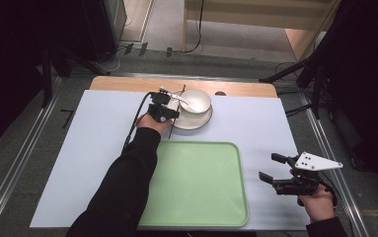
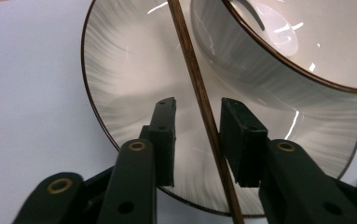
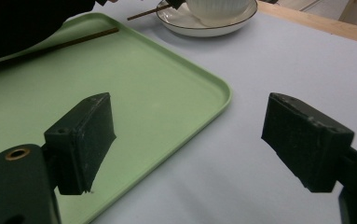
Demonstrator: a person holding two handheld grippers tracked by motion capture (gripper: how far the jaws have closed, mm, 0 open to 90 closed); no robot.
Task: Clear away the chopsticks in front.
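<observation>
A thin dark wooden chopstick (image 2: pixel 199 98) lies across the rim of the white ribbed plate (image 2: pixel 120 88), just beside the white bowl (image 1: pixel 195 100) with its white spoon (image 1: pixel 189 103), near the far edge of the table's white mat (image 1: pixel 83 148). The pale green plastic tray (image 1: pixel 196 182) at the near edge shows one chopstick (image 3: pixel 90 36) already on it in the right gripper view, so the work looks roughly half done. The left gripper (image 2: pixel 198 140) straddles the plate's chopstick, jaws partly closed, pads not yet pressing. The right gripper (image 3: pixel 188 140) hangs wide open over the mat at the tray's right corner, holding nothing.
</observation>
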